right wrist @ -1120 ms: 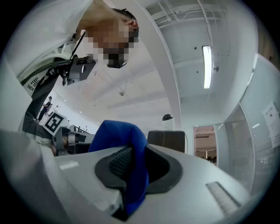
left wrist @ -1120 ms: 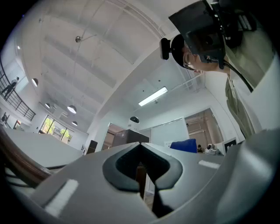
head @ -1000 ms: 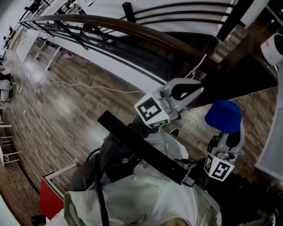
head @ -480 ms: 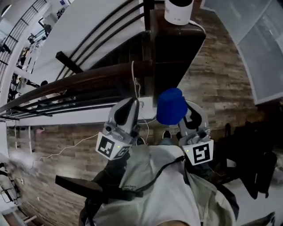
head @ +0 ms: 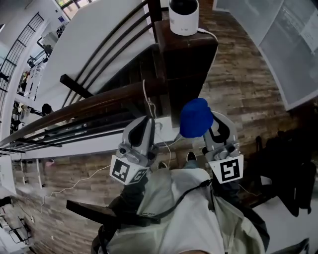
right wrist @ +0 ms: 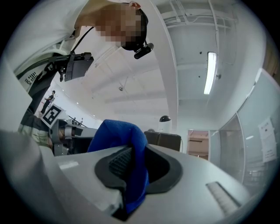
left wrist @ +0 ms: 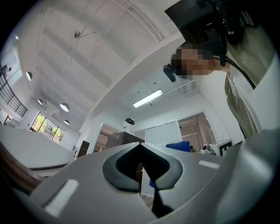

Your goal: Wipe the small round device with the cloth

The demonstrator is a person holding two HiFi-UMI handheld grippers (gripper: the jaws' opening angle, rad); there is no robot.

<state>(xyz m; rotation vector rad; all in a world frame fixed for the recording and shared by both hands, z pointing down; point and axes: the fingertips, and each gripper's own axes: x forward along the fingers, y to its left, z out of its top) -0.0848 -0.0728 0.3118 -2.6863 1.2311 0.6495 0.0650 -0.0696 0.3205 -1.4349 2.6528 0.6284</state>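
Note:
The small round device point(head: 184, 15), white with a black top, stands on a dark wooden post point(head: 191, 59) at the top of the head view. My right gripper point(head: 214, 130) is shut on a blue cloth point(head: 196, 117) bunched above its jaws, well short of the device. In the right gripper view the cloth point(right wrist: 127, 144) hangs pinched between the jaws of the right gripper point(right wrist: 133, 175), with the device point(right wrist: 165, 123) far ahead. My left gripper point(head: 142, 130) is beside it, jaws shut with nothing held. Its own view shows the left gripper point(left wrist: 141, 153) shut, the cloth point(left wrist: 178, 147) to its right.
A curved dark wooden handrail point(head: 74, 111) runs left from the post, with dark bars under it. A thin white cable point(head: 149, 104) hangs off the rail. A pale panel point(head: 293, 44) leans at right and a dark bag point(head: 293, 168) sits on the plank floor.
The head view has swung round, bringing the device and post in at the top. Both grippers now sit side by side below the post; the cloth stays in the right one.

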